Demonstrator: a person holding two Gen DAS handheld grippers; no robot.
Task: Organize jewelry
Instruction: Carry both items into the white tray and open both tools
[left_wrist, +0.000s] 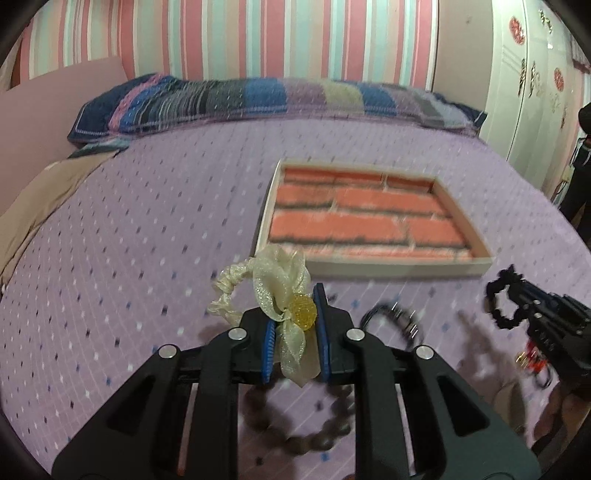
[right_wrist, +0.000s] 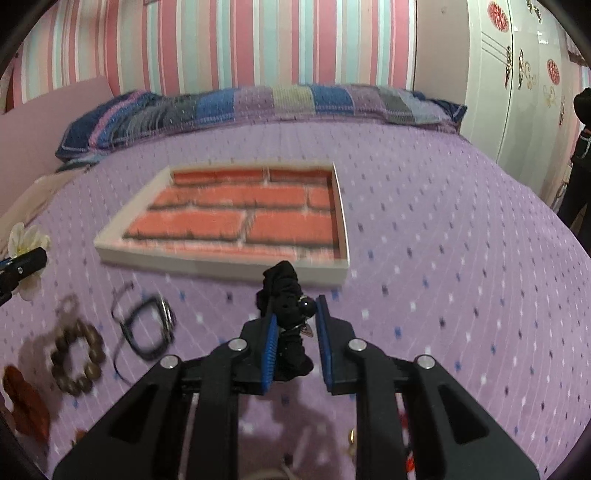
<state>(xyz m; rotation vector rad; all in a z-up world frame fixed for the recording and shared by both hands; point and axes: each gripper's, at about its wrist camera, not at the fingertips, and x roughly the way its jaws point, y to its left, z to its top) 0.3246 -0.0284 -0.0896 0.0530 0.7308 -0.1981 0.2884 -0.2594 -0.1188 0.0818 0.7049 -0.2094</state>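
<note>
Spreading across both views, a purple dotted bed (left_wrist: 147, 221), striped pillow (left_wrist: 258, 99) at its head. Resting mid-bed, a shallow tray (right_wrist: 221, 262) lined in brick print. Raised just short of the tray, left tool (left_wrist: 295, 325) clamped on a cream hair tie (left_wrist: 273, 288) with a yellow bead; right tool (right_wrist: 293, 325) gripping a black hair tie (right_wrist: 284, 295). Lying on the bed beside: bead bracelet (right_wrist: 75, 358), dark cord bracelet (right_wrist: 147, 328).

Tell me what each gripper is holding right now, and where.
Left gripper: cream hair tie, pinched at its yellow bead and bow. Right gripper: black hair tie, pinched mid-loop.
</note>
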